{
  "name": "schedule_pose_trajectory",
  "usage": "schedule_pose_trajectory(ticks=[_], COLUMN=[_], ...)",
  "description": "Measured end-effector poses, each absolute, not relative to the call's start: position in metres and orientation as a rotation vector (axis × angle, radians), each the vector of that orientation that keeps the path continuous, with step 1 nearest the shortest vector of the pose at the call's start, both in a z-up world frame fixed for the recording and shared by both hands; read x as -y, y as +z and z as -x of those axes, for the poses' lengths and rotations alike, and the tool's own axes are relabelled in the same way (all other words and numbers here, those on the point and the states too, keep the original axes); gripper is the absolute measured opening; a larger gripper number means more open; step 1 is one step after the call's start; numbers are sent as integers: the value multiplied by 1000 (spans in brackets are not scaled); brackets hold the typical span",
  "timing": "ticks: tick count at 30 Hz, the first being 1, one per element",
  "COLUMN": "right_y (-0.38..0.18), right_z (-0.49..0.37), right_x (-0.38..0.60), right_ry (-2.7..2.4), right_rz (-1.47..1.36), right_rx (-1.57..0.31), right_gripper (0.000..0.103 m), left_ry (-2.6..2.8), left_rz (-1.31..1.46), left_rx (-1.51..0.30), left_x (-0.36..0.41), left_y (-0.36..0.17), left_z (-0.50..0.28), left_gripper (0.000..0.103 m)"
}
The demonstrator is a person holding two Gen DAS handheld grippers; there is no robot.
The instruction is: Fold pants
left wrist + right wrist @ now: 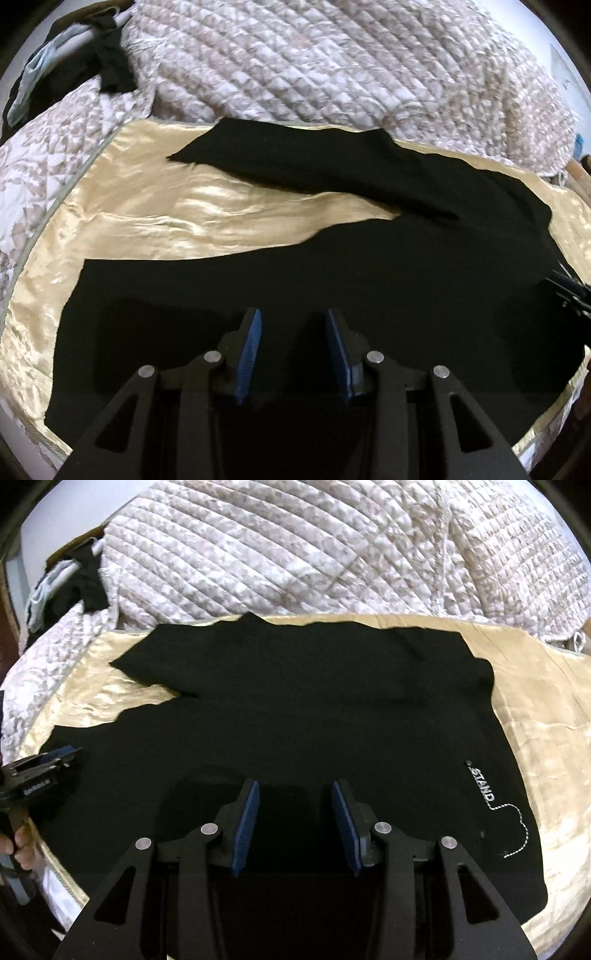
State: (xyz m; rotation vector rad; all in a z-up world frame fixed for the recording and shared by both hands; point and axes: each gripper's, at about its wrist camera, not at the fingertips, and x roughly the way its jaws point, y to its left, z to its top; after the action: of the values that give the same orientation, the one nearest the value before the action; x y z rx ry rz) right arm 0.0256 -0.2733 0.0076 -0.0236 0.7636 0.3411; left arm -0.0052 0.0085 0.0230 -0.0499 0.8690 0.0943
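Both the left gripper (293, 325) and right gripper (294, 797) hung open over the black pants (295, 709); the slippery satin sheet (147, 206) might bunch them when grasped.

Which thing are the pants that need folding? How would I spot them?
Find the puffy white quilted blanket heaped at the back of the bed. In front lies a shiny gold cloth, and spread flat on it are the black pants. Only they have small white letters and a dotted line stitched near one edge.
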Motion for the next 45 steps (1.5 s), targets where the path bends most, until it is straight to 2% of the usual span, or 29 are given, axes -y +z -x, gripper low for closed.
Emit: schedule_pose_trajectory(ticks=[4,8,16,24,32,35,45], right_y=[7,-7,6,-8,-6,-3,6], right_z=[-18,-18,1,11,4,-3,-10], right_x=[255,238,238,235,246,264,278], right_ry=[386,392,409,413,363,305,280], right_rz=[66,126,116,133,92,37,-41], right_rx=[-752,-814,-765,-788,-785,-789,-807], right_gripper=[47,48,48,48,48,48,48], left_ry=[61,68,42,22,37,47,47], left_rz=[17,2,14,-19,-6,2,1], left_rx=[-886,-877,-841,-867,-869,-875,-886], left_x=[4,6,14,25,20,15,14], left_y=[17,18,29,19,18,17,21], left_z=[5,8,24,25,22,19,16], left_gripper=[42,44,44,44,45,49,49])
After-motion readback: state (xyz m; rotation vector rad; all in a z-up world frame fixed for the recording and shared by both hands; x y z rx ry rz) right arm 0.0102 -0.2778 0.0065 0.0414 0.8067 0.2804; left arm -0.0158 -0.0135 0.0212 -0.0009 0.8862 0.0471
